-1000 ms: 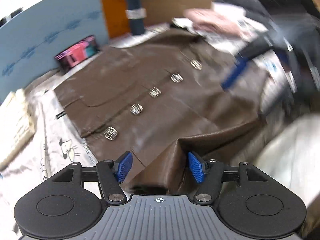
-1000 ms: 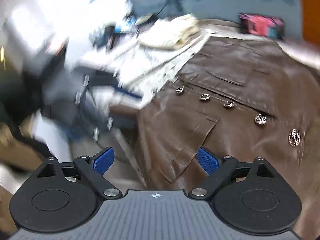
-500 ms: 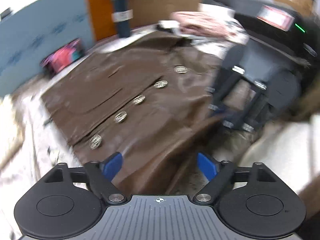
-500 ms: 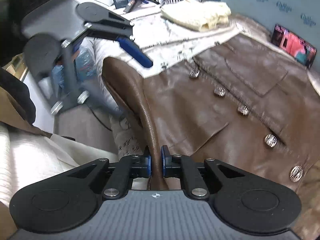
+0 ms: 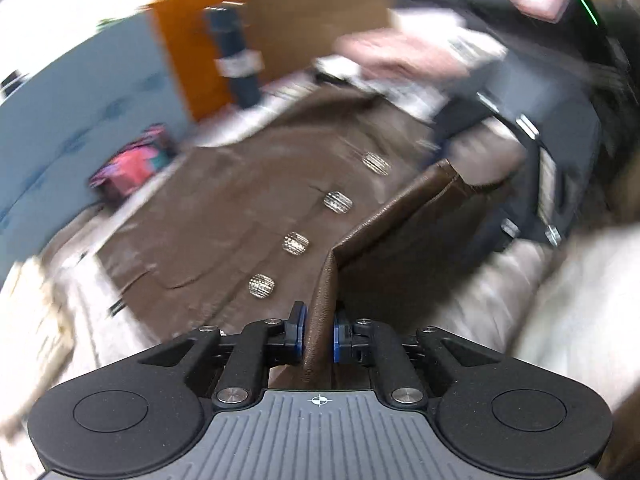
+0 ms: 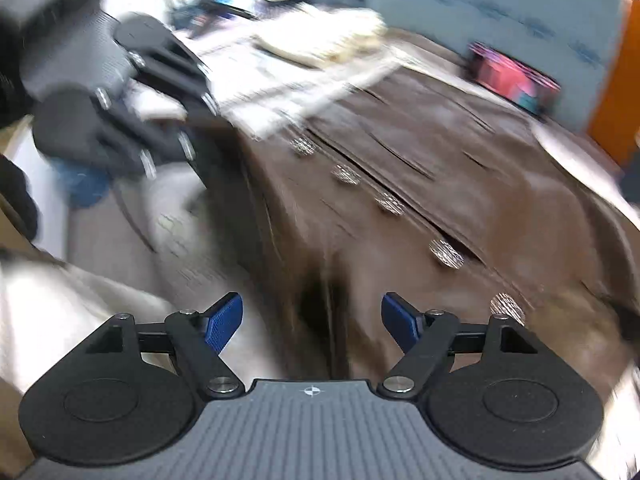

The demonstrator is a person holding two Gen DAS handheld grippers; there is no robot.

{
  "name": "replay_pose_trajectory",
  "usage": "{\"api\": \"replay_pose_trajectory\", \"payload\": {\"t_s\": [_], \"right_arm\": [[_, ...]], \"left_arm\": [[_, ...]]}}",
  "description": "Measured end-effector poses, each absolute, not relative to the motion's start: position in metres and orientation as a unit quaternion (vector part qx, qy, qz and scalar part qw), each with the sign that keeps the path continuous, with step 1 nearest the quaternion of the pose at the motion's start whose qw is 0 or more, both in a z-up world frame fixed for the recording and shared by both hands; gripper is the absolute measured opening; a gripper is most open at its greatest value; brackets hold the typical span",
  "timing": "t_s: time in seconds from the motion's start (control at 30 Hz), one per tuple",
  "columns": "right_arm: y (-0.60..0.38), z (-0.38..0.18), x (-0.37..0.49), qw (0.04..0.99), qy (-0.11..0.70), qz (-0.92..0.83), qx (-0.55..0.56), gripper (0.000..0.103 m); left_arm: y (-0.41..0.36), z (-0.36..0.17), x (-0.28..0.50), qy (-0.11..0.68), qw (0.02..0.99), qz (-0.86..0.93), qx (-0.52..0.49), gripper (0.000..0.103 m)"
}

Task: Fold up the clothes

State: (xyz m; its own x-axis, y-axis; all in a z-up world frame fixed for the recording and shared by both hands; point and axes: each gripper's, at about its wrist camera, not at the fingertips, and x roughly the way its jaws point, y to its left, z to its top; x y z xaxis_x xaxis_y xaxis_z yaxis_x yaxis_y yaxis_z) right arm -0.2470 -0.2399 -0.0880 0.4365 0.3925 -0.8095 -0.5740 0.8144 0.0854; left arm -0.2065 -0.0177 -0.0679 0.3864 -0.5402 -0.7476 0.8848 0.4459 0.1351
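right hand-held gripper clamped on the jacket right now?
No: the right hand-held gripper has its jaws wide apart, with the brown jacket lying blurred ahead of them and nothing pinched between the blue pads.

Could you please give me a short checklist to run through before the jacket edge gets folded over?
1. Left tongs gripping the jacket edge: ok, the blue pads are shut on a raised strip of brown leather.
2. Right tongs gripping: not ok, they stand open with nothing between the pads.
3. Jacket body lying flat: ok, the buttoned front is spread on the table, buttons in a row.
4. Landing area on the jacket free of other things: ok, nothing lies on the front.
5. Neighbouring things clear of the fold: cannot tell, the pink box and folded cream cloth sit near the jacket's far edge but the views are blurred.
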Motion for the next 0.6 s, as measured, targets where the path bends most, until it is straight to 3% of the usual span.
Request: {"api": "replay_pose_trajectory", "payload": {"t_s": [0.27, 0.47, 0.5, 0.53, 0.6], "right_arm": [[-0.315, -0.116, -0.266, 0.844, 0.498, 0.119, -0.157, 0.076], [-0.339, -0.117, -0.274, 0.851, 0.482, 0.075, -0.195, 0.073], [-0.344, -0.112, -0.270, 0.855, 0.477, 0.075, -0.188, 0.069], [-0.348, -0.107, -0.266, 0.860, 0.472, 0.076, -0.181, 0.050], [-0.357, -0.097, -0.258, 0.868, 0.461, 0.078, -0.166, 0.025]], "left_arm": [[-0.014, -0.061, -0.180, 0.336, 0.812, -0.428, 0.210, 0.010], [-0.014, -0.058, -0.170, 0.350, 0.807, -0.438, 0.185, 0.006], [-0.014, -0.057, -0.169, 0.349, 0.808, -0.437, 0.185, 0.006], [-0.015, -0.057, -0.167, 0.347, 0.809, -0.436, 0.188, 0.006], [-0.016, -0.057, -0.165, 0.345, 0.809, -0.435, 0.191, 0.006]]}}
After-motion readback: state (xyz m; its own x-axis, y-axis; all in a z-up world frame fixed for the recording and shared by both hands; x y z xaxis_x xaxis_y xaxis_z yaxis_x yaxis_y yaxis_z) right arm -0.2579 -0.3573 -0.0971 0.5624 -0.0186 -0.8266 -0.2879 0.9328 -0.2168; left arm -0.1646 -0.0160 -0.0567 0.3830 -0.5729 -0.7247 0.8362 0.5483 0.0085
